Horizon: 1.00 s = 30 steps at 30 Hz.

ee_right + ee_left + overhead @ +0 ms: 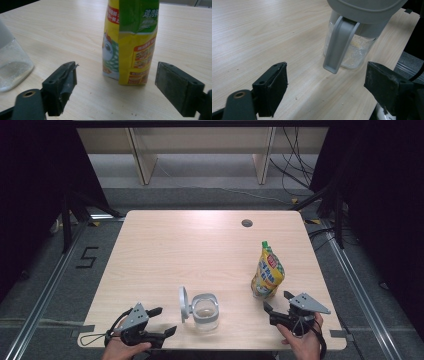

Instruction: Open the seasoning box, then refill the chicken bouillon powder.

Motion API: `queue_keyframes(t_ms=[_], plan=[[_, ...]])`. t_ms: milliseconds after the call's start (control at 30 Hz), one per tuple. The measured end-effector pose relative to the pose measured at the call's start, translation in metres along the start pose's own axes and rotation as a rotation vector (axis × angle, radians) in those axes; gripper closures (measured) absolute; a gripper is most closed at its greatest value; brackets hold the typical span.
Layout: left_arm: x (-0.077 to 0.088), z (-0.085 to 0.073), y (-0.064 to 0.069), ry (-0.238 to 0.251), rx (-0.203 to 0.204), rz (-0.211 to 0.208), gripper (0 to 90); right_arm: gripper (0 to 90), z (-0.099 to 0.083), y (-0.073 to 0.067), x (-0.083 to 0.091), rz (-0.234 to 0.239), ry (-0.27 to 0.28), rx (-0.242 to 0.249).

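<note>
On a wooden table (165, 245), a yellow pouch (267, 271) stands upright at four o'clock, a lidded clear jar (205, 310) at six, with right gripper (278, 302) and left gripper (161, 321) both wide open, empty.

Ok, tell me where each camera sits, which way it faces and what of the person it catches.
High view: above the person's side, looking forward and down on the table; both hands and tools, left tool, right tool.
Left gripper view: on the left tool, looking along its open jaws at the jar.
Right gripper view: on the right tool, looking along its open jaws at the pouch.
Shared: the jar appears in both gripper views; the high view has the jar and the pouch.
</note>
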<state>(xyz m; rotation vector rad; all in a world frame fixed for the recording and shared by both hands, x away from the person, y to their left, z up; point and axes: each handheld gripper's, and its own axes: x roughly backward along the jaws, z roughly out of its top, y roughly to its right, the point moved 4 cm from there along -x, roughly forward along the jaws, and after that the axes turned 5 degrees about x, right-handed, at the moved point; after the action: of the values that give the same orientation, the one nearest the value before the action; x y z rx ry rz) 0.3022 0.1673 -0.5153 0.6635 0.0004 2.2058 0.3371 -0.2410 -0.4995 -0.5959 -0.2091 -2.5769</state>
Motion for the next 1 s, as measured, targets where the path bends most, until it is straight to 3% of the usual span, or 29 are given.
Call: queue_keyframes(t_ms=[33,100,267,333,367,400,433,600,667,833,900,1000], plan=[[0.000,0.000,0.002,-0.007,0.027,0.003,18.1,16.4,0.000,-0.001,0.000,0.008,-0.010,-0.007],[0.000,0.001,0.001,-0.007,0.001,-0.005,18.0,16.1,0.001,0.000,-0.002,0.003,-0.001,0.002],[0.000,0.001,0.001,-0.009,-0.001,-0.005,17.9,15.7,0.002,0.002,-0.009,0.009,0.011,0.004],[0.000,0.001,0.001,-0.006,0.006,-0.005,17.9,15.7,0.002,0.004,-0.012,0.002,0.004,0.027],[0.001,0.001,0.002,-0.012,0.020,0.006,17.9,15.7,0.002,0.003,-0.014,0.014,0.004,0.006],[0.000,0.000,0.002,-0.010,0.023,0.005,17.9,15.7,0.003,0.005,-0.016,-0.002,0.009,0.024],[0.000,0.001,0.001,-0.008,-0.002,-0.006,17.9,15.7,0.003,0.005,-0.017,-0.005,0.007,0.023],[-0.001,0.001,0.003,-0.017,0.007,-0.007,17.9,15.8,0.006,0.007,-0.020,-0.002,0.012,0.015],[-0.002,0.001,0.003,-0.013,-0.009,-0.011,17.9,15.8,0.006,0.007,-0.023,-0.003,0.023,0.013],[-0.001,0.001,0.004,-0.007,0.023,-0.008,17.9,15.8,0.007,0.007,-0.029,-0.001,0.016,0.002],[-0.001,0.001,0.003,-0.008,0.001,-0.010,17.9,15.9,0.007,0.008,-0.030,-0.006,0.023,0.015],[-0.001,0.001,0.004,-0.011,0.005,-0.009,17.9,16.0,0.007,0.007,-0.033,0.009,0.028,-0.002]])
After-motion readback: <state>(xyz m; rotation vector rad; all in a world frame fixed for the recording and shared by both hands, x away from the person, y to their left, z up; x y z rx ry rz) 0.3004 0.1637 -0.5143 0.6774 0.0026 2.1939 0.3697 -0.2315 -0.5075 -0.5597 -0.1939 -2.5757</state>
